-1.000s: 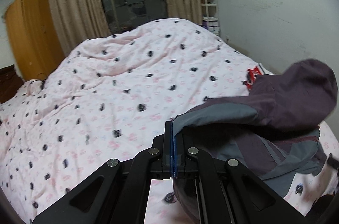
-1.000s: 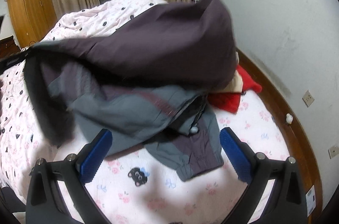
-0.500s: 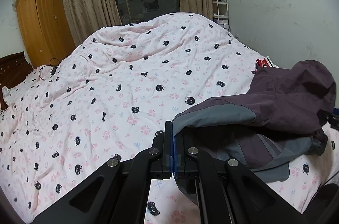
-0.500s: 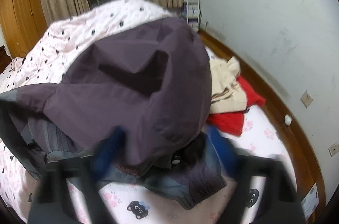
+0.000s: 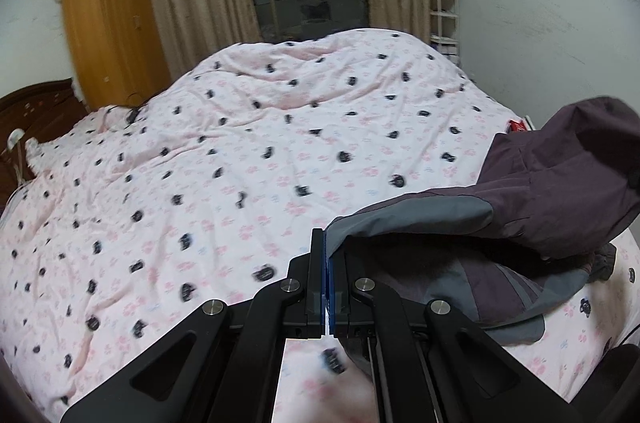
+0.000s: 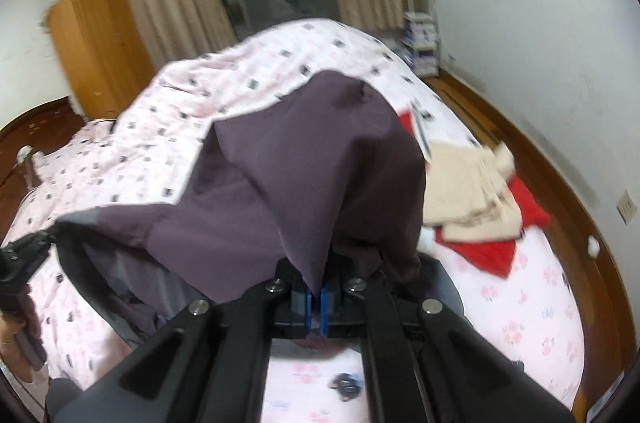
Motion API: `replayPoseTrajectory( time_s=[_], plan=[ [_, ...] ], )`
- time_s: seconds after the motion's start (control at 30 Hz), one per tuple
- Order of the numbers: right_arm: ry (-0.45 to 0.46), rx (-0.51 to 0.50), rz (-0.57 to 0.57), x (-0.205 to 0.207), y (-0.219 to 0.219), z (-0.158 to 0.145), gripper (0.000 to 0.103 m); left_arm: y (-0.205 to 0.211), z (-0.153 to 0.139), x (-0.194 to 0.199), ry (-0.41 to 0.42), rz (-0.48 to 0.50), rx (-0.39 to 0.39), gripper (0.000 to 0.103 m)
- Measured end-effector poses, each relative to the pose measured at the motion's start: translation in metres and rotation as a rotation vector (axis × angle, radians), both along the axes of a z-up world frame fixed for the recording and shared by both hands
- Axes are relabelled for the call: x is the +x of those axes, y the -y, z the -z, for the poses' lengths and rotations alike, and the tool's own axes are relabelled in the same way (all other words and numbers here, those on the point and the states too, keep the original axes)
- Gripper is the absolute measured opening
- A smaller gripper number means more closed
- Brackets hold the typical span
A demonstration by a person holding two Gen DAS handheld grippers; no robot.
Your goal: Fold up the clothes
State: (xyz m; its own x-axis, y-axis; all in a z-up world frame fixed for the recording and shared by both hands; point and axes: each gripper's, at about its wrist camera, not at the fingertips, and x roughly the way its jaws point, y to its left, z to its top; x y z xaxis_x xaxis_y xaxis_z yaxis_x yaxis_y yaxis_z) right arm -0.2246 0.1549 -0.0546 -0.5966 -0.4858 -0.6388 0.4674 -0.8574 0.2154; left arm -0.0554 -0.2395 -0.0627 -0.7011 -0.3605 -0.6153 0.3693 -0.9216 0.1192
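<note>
Pink cat-print bedding [image 5: 248, 159] fills the room's bed, and on it the purple-grey jacket [image 5: 540, 191] stretches roughly from 9 to 3 o'clock, lifted between both tongs. The left gripper [image 5: 325, 243] is clenched on a grey edge, the right gripper [image 6: 316, 287] on purple cloth, perhaps the hood. Folded beige clothes [image 6: 464, 195] on a red garment [image 6: 488, 255] lie at 3 o'clock.

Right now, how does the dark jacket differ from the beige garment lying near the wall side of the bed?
The jacket is purple and grey; the beige garment is cream. The jacket hangs lifted, pinched by the left gripper and right gripper; the beige garment lies flat, ungripped. The beige garment rests on a red garment; the jacket does not. Both are over the pink quilt.
</note>
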Motion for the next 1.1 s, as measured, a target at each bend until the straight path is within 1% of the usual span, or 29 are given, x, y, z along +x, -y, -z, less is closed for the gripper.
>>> replayPoseTrajectory(
  time_s=[0.13,0.3,0.5,0.7,0.83,0.97,1.1],
  plan=[
    [-0.051,-0.002,-0.097,0.022,0.037,-0.03,0.003,0.022,0.0,0.03,0.001,-0.061,-0.003,0.0],
    [-0.079,0.005,-0.199,0.048,0.092,-0.048,0.003,0.052,0.003,0.063,0.013,-0.127,-0.012,0.0],
    [-0.077,0.02,-0.3,0.069,0.162,-0.052,0.003,0.092,0.015,0.095,0.047,-0.192,0.015,0.0],
    [-0.075,0.047,-0.391,0.082,0.231,-0.052,0.003,0.131,0.022,0.118,0.053,-0.227,0.052,0.0],
    [-0.077,0.06,-0.44,0.09,0.272,-0.054,0.003,0.16,0.02,0.133,0.049,-0.255,0.059,0.0],
    [-0.078,0.079,-0.483,0.093,0.313,-0.057,0.003,0.19,0.023,0.146,0.055,-0.284,0.073,0.001],
    [-0.082,0.135,-0.504,0.086,0.368,-0.056,0.003,0.216,0.034,0.156,0.074,-0.31,0.082,0.0]
  ],
)
